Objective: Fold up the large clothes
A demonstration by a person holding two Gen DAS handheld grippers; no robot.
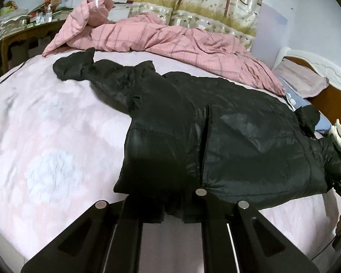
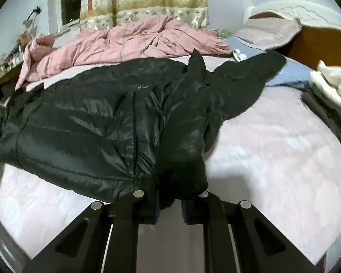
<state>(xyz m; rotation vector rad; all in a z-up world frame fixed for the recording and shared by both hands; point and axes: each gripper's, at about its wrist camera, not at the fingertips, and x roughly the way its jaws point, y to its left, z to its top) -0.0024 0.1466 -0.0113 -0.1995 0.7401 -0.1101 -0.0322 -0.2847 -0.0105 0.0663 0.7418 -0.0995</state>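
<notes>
Two hand-held grippers pinched one black jacket [image 1: 227,141] on the bed [image 1: 45,136].
Left hand-held gripper [image 1: 172,216] and right hand-held gripper [image 2: 169,207] each clamped its near hem.

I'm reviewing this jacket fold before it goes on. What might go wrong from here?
1. Each claw, left claw and right claw, pinches only the hem of the slick black jacket; it may slip out.
2. The far sleeve lies crumpled and may bunch in the fold.

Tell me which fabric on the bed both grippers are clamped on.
The black puffer jacket: its near hem sits between both grippers. The pink checked quilt lies bunched behind it, untouched.
</notes>
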